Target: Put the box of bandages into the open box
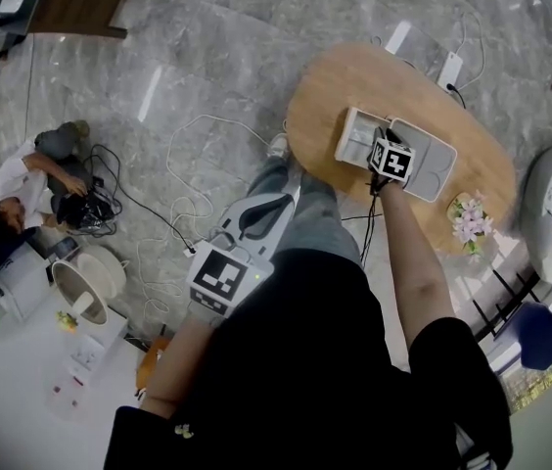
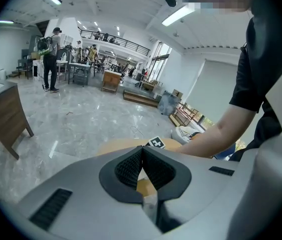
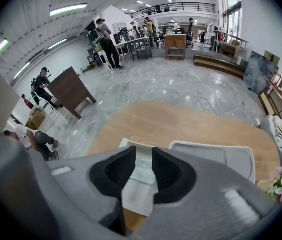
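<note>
**Left:** the left hand-held gripper (image 2: 142, 150) is being held low beside the person's legs, above the grey floor (image 1: 188, 57). Its jaws are being kept together at the tips, with nothing between them.

**Toward the right:** the oval wooden tabletop (image 1: 345, 81) is being occupied by the open box (image 1: 349, 130), its lid (image 1: 431, 164) lying flat alongside. The right hand-held gripper (image 3: 144, 154) is being held over that box, with its jaws spread wide and gripping nothing. The pale box of bandages (image 3: 140, 181) is being framed between them. It is apparently resting inside the open box, though blur is obscuring its edges.

**Farthest right:** flowers (image 1: 470, 221) are being displayed at the tabletop's edge.
</note>
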The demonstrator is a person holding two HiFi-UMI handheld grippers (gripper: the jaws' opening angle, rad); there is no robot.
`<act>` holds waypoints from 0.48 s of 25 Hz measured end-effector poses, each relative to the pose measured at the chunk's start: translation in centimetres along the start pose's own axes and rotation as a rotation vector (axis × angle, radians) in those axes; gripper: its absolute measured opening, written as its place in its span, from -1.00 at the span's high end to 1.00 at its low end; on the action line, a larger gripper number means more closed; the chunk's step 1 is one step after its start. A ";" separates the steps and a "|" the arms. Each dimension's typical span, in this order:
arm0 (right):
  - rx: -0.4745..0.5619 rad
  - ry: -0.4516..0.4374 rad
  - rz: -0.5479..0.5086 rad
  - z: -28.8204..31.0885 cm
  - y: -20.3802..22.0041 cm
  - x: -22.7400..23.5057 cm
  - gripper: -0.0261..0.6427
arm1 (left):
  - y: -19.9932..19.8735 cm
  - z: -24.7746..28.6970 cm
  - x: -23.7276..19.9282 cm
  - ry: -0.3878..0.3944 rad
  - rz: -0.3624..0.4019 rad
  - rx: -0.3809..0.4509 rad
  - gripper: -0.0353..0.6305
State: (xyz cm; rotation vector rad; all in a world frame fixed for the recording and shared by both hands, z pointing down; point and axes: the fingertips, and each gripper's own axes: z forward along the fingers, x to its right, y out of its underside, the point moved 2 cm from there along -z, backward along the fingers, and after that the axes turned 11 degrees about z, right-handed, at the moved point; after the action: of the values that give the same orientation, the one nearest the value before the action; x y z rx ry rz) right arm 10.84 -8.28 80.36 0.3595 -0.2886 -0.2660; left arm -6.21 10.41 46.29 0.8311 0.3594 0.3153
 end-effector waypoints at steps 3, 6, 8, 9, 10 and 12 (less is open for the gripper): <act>0.022 -0.009 -0.003 -1.7 -0.8 -0.5 0.62 | -0.8 -0.1 -0.3 0.007 0.005 0.021 0.86; 0.060 -0.023 0.002 -3.6 -1.5 -0.8 0.68 | -1.5 -0.1 -0.4 0.020 0.017 0.040 0.86; 0.098 -0.030 0.006 -4.9 -2.1 -0.9 0.78 | -2.0 -0.1 -0.6 0.028 0.031 0.049 0.86; 0.116 -0.033 0.004 -5.6 -2.4 -1.0 0.84 | -2.2 -0.1 -0.7 0.032 0.036 0.053 0.86; 0.132 -0.034 -0.001 -6.3 -2.6 -1.2 0.89 | -2.5 -0.1 -0.8 0.035 0.040 0.058 0.86; 0.158 -0.036 -0.011 -7.8 -2.9 -1.5 0.92 | -2.9 -0.2 -1.1 0.042 0.047 0.066 0.86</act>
State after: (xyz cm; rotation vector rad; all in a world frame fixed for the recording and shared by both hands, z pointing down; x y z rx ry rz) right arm 11.38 -8.09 71.90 0.5130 -0.3443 -0.2611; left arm -6.92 8.25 44.20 0.9002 0.3912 0.3667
